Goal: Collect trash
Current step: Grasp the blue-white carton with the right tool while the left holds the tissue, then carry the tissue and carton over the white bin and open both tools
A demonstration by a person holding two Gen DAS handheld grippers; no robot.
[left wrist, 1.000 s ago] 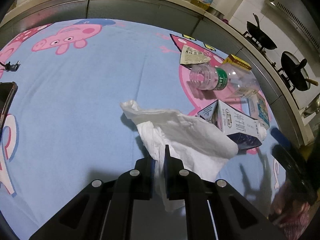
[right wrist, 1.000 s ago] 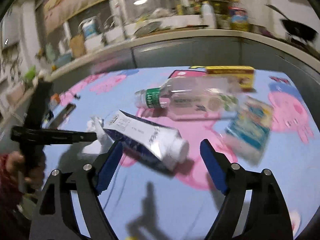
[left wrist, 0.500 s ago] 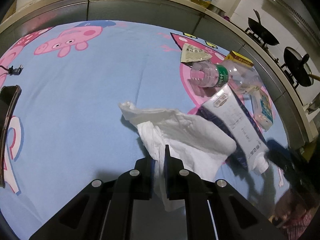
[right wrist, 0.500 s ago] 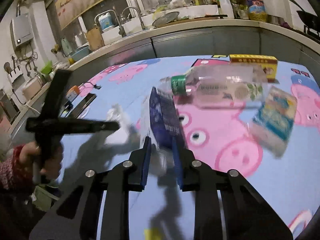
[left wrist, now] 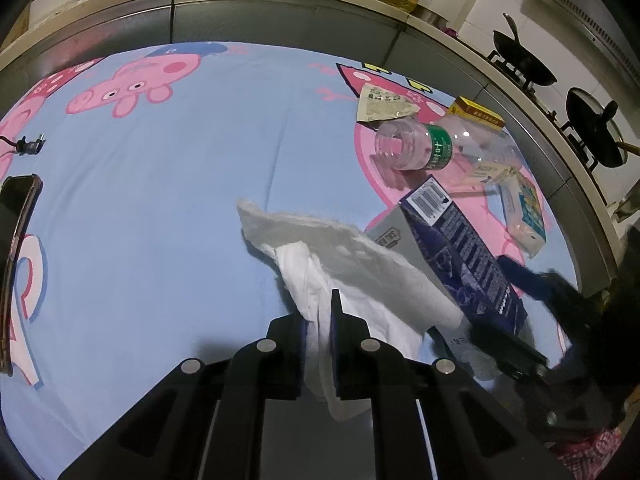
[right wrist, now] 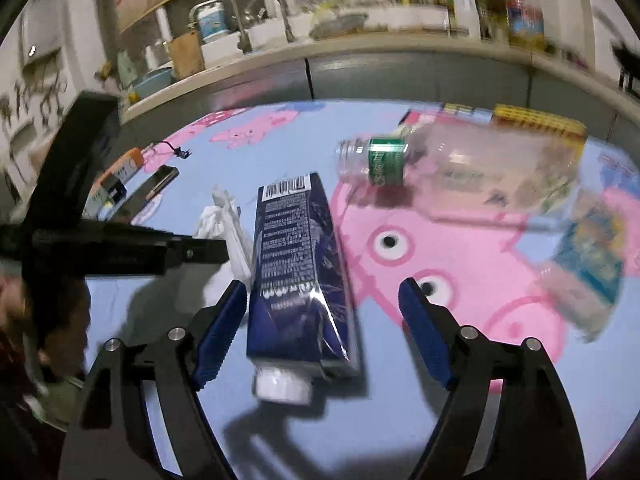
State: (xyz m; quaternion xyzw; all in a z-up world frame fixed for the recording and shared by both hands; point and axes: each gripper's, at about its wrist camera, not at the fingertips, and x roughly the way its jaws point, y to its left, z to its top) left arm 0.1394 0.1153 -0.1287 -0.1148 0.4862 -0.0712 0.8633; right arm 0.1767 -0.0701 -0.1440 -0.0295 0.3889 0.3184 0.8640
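My left gripper (left wrist: 320,312) is shut on a crumpled white tissue (left wrist: 352,256) on the blue cartoon cloth (left wrist: 160,200). A dark blue and white drink carton (right wrist: 300,272) lies lengthwise between the blue fingers (right wrist: 424,332) of my right gripper (right wrist: 322,290), cap end nearest the camera. Those jaws are opening: the right pad stands well clear of the carton and the left pad sits just beside it. In the left wrist view the carton (left wrist: 460,248) lies against the tissue's right edge.
An uncapped clear bottle (right wrist: 460,164) with a green label lies beyond the carton. A yellow box (right wrist: 536,120), a blue snack packet (right wrist: 588,260) and a torn paper wrapper (left wrist: 380,102) are around it. A phone (left wrist: 16,248) and a cable plug (left wrist: 28,146) are at the left. Grey counter fronts border the table.
The right gripper closed on the carton and turned it end-on, then its jaws spread wide again and the carton lies loose between them. The left gripper and tissue kept still.
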